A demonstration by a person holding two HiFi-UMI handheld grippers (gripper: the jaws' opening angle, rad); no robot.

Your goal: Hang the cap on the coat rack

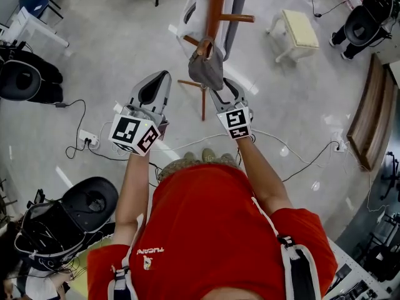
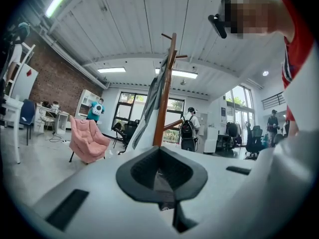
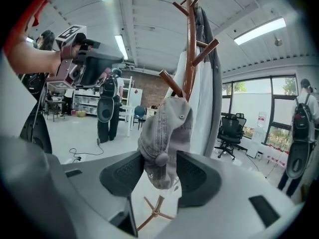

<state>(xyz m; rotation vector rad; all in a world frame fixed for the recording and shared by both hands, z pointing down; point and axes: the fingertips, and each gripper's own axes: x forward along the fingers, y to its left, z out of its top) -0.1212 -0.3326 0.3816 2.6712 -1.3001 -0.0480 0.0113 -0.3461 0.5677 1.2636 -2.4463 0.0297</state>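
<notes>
Head view is showing a person in a red shirt (image 1: 212, 230) holding both tools up toward the rack (image 1: 215, 5), which is standing far centre on the grey floor. The cap (image 1: 205, 67) is hanging on a low peg on the near left side of the pole. The right gripper (image 1: 224, 91) is sitting just below the cap, its tips reaching its lower edge. The left gripper (image 1: 161, 79) is hovering to the left, apart from the rack. A cream stool (image 1: 300, 30) is standing far right.

Left gripper view is showing the left gripper (image 2: 160, 151) with its jaw tips meeting and nothing caught between them. The rack (image 2: 164, 98) is rising beyond it, a pale coat (image 2: 149, 103) draping down its left side, and a pink chair (image 2: 87, 141) is sitting far left.

Right gripper view is showing the right gripper (image 3: 160, 171) with its jaws standing apart. The cap (image 3: 164, 133) is hanging from a peg (image 3: 172, 83) of the rack (image 3: 189, 49) and dangling between the pads, unpinched. The coat (image 3: 212, 93) is hanging to the right of the pole. The left gripper (image 3: 112, 59) is appearing at the upper left.
</notes>
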